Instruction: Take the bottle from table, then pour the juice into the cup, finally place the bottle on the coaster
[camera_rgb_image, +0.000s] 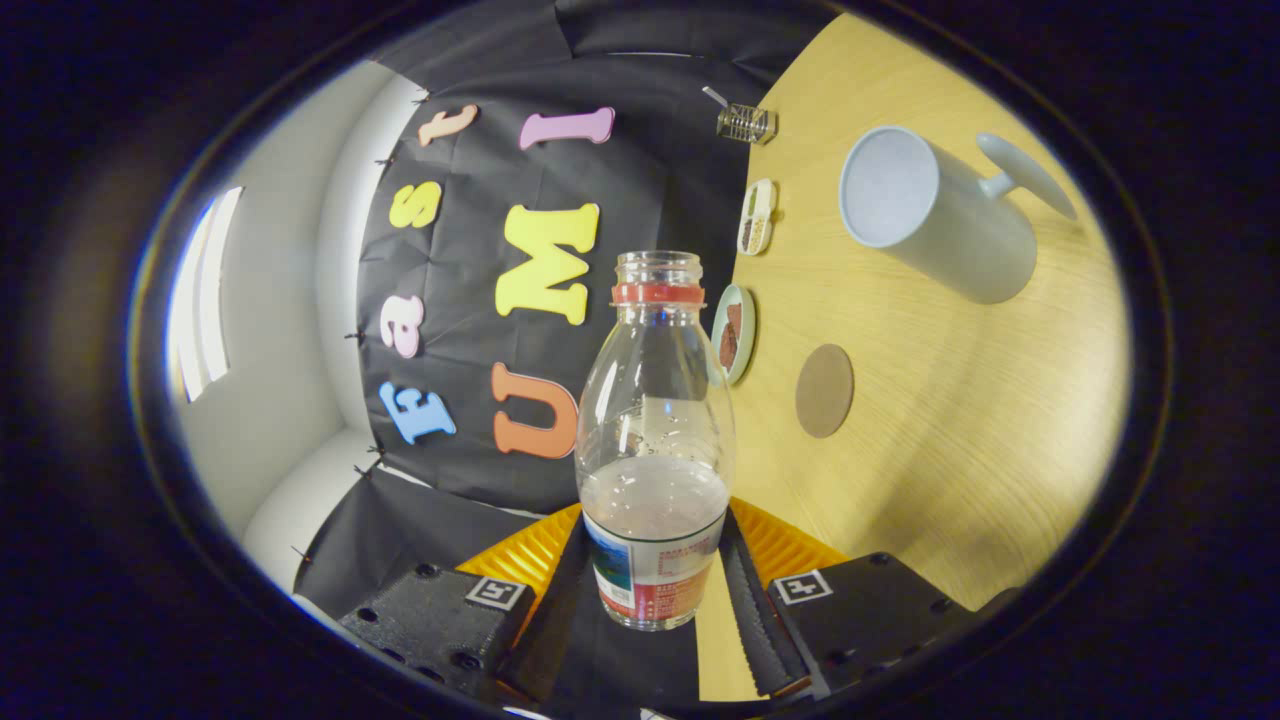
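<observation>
The tongs (655, 585) are clamped on the lower body of the bottle (655, 440), both fingers pressing its labelled base, and the whole view is rolled so the counter (960, 440) stands like a wall beside it — the bottle is held off the surface, uncapped, with pale liquid pooled in its lower part. The cup (935, 215) sits well beyond the fingers, its open mouth facing the camera and its handle on the far side; the round coaster (825, 390) lies between cup and bottle, nearer the bottle. My guess is the pour is just ahead. The main risk is spill: the neck has no cap, so any further tilt before the mouth is over the cup would send juice onto the counter or coaster. A smooth glass-like body held low could also twist in the grip as the liquid shifts. Small dishes (735, 335) and a clear holder (746, 123) line the counter's far edge by the booth wall — open wood lies around cup and coaster.
</observation>
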